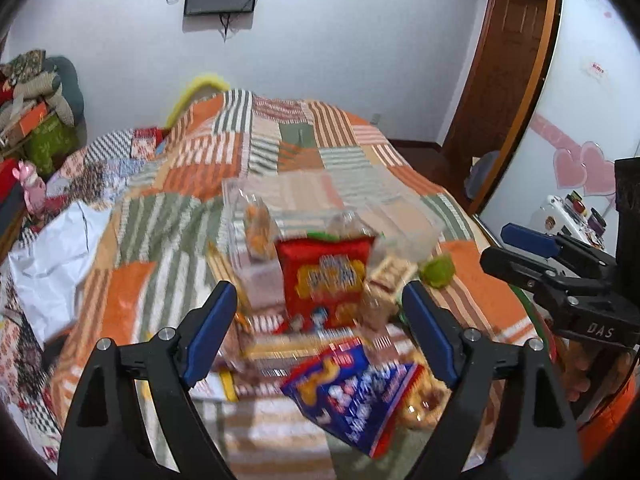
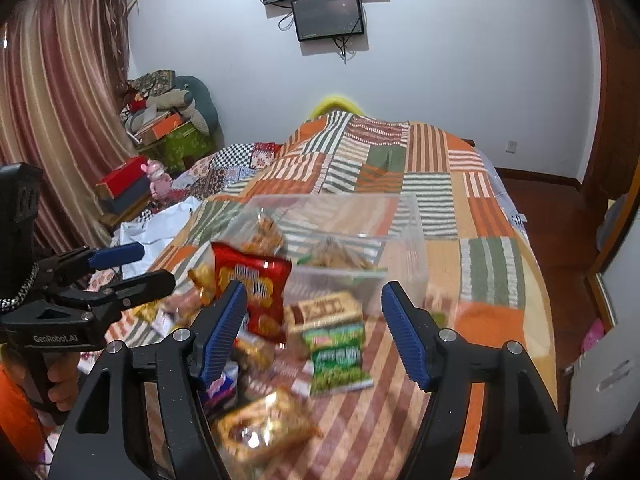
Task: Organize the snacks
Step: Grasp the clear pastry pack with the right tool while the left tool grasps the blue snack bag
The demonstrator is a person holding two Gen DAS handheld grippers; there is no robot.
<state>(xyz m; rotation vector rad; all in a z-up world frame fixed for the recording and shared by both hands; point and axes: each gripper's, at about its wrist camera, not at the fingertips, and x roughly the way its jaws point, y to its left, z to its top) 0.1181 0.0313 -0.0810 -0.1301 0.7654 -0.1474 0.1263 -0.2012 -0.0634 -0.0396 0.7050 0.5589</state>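
Because the snacks lie loose on the bed, both tongs hang spread and empty above them: left tongs face the red packet, right tongs sit over the green packet. One clear container stands just behind the pile, apparently the collecting point, with at least two bags already inside. Countable outside: one red packet, one green, one blue, one brown bar; blur hides the remainder.

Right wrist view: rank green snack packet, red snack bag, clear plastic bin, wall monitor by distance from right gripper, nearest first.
From the right gripper, jaws open:
1. Green snack packet, on the bedspread between the fingers.
2. Red snack bag, upright, left of centre.
3. Clear plastic bin, behind the snacks.
4. Wall monitor, far wall.
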